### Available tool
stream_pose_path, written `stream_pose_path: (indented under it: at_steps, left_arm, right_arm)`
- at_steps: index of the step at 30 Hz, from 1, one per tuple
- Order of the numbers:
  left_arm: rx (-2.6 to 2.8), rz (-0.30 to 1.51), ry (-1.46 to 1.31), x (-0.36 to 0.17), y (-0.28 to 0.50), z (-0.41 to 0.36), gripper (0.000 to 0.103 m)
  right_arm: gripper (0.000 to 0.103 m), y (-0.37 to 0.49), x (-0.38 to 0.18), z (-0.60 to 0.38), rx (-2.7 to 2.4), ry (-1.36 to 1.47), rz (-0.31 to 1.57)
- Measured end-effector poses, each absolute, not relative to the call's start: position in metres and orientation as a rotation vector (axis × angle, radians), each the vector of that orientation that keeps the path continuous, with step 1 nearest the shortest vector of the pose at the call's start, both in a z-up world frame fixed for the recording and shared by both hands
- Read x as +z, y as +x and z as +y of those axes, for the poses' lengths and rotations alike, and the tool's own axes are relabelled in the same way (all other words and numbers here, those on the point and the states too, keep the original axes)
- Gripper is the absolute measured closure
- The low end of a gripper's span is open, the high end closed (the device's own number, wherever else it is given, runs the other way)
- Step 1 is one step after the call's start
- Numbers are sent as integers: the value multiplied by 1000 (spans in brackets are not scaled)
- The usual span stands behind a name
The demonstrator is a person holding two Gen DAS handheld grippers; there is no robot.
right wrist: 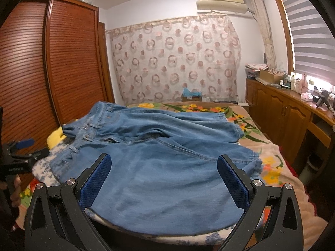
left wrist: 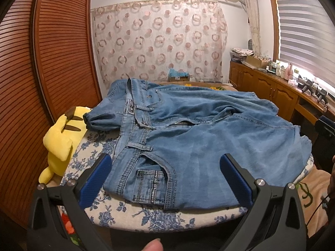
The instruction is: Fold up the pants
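We see the pants (left wrist: 199, 138) spread mid-frame, seemingly unfolded; both the left hand-held gripper (left wrist: 165, 179) and right hand-held gripper (right wrist: 164, 179) gape wide, empty.

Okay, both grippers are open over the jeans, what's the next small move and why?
Probably lower the left gripper onto the near waistband corner by the pocket and close on it. Both grippers hover open and hold nothing; the right gripper sits over the near edge of the jeans, toward the hem end. The jeans lie spread out and rumpled, unfolded, so a grip has to come first.
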State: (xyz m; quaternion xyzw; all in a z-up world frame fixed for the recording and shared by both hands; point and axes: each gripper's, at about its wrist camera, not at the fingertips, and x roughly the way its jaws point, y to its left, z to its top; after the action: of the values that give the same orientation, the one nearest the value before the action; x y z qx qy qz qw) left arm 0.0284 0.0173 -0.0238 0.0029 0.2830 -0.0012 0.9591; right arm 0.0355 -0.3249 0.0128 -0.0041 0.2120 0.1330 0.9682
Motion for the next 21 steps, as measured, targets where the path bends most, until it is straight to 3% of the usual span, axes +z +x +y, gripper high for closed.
stream_pose_path:
  at_steps: [21]
  left_arm:
    - [-3, 683, -53, -71, 45, 60, 0]
  right_arm:
    - [0, 75, -44, -344, 237, -57, 598]
